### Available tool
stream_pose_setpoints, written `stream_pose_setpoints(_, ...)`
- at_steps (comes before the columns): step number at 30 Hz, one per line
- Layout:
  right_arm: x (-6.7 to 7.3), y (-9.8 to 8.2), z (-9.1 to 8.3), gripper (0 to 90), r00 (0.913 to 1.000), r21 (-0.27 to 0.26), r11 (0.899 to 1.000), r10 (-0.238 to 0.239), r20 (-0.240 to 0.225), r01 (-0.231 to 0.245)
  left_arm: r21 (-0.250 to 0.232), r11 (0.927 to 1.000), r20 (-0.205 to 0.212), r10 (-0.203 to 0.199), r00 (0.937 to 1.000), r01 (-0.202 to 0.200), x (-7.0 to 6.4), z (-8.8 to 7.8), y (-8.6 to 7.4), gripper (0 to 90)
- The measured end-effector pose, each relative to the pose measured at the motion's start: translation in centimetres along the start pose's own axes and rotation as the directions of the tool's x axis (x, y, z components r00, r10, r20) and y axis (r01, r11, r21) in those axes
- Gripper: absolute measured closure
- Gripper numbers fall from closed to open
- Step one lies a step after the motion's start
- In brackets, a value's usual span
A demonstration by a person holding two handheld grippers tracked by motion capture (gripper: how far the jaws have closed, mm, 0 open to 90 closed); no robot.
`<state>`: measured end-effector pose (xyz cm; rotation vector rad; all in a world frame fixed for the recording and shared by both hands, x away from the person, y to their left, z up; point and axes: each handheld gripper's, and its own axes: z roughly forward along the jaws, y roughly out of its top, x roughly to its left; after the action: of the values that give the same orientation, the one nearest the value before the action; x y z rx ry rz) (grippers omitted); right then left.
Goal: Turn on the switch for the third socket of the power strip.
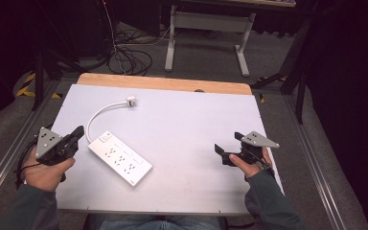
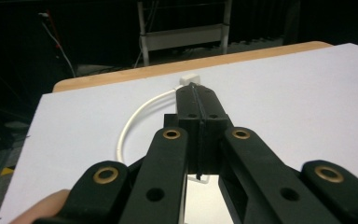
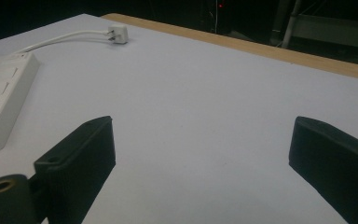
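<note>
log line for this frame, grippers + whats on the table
left gripper: shut, empty | right gripper: open, empty | power strip: flat on table, untouched | plug: loose at far side

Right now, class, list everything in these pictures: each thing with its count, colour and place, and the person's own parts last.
Table: one, pale grey top with a wooden strip along the far edge, centre of the high view.
Power strip: one, white, lying flat on the table's near left part.
Cord: one, white, curving from the power strip toward the far left.
Plug: one, white, at the cord's end, lying on the table.
Desk frame: one, light grey, on the floor beyond the table.
Floor cables: a dark tangle, far left.
Left claw: one, black, shut, beside the power strip.
Right claw: one, black, open, near the right edge.
</note>
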<state>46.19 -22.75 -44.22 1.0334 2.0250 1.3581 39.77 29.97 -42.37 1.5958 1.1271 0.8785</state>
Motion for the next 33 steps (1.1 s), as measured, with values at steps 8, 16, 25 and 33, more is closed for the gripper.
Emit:
stream_pose_setpoints(8,0.0,-0.1,-0.1,7.6,1.0,0.0,1.0,0.002,0.005,-0.002,0.015,0.9999,0.033,0.007,0.9994,-0.008,-0.7,0.7,0.0,90.0)
stream_pose_setpoints(16,-0.1,-0.1,0.0,7.8,0.9999,0.006,1.0,-0.007,0.008,0.007,0.043,0.9986,0.068,0.029,0.9973,-0.031,-1.4,1.3,0.0,90.0)
stream_pose_setpoints(25,0.0,-0.1,0.0,7.8,0.9999,0.006,1.0,-0.008,0.007,0.008,0.068,0.9951,0.113,0.064,0.9916,-0.071,-2.3,2.0,-0.1,90.0)
stream_pose_setpoints(33,0.0,-0.2,0.0,7.8,1.0,0.009,1.0,-0.005,0.005,0.005,0.089,0.9902,0.145,0.094,0.985,-0.107,-3.0,2.6,-0.1,90.0)
